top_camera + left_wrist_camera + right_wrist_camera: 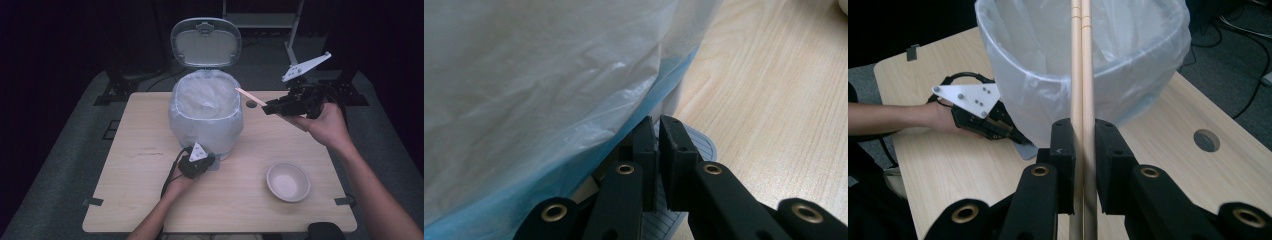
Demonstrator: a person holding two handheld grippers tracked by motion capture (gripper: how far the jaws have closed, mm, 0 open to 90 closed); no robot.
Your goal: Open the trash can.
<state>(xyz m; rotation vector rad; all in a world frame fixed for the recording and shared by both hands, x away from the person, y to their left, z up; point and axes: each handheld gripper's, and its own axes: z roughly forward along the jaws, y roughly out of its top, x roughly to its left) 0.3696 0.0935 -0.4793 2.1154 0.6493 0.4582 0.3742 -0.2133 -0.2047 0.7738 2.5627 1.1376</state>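
Chopsticks held over a lined pedal bin on a wooden table.

The table [140, 150] carries a bin [206, 120] lined with a pale plastic bag [1128, 75], its lid [205, 42] standing open at the back, and a small empty bowl [288, 181] near the front right corner. The right tongs [267, 107], raised above the table's right side, pinch a pair of wooden chopsticks [1081, 75] between their pads; the sticks lie side by side and point toward the bin, their far tips reaching over its rim. The left tongs [658, 131], low at the front foot of the bin, are pressed together with nothing between them, their tips down on the grey ribbed pedal [704, 145] under the bag's overhang.
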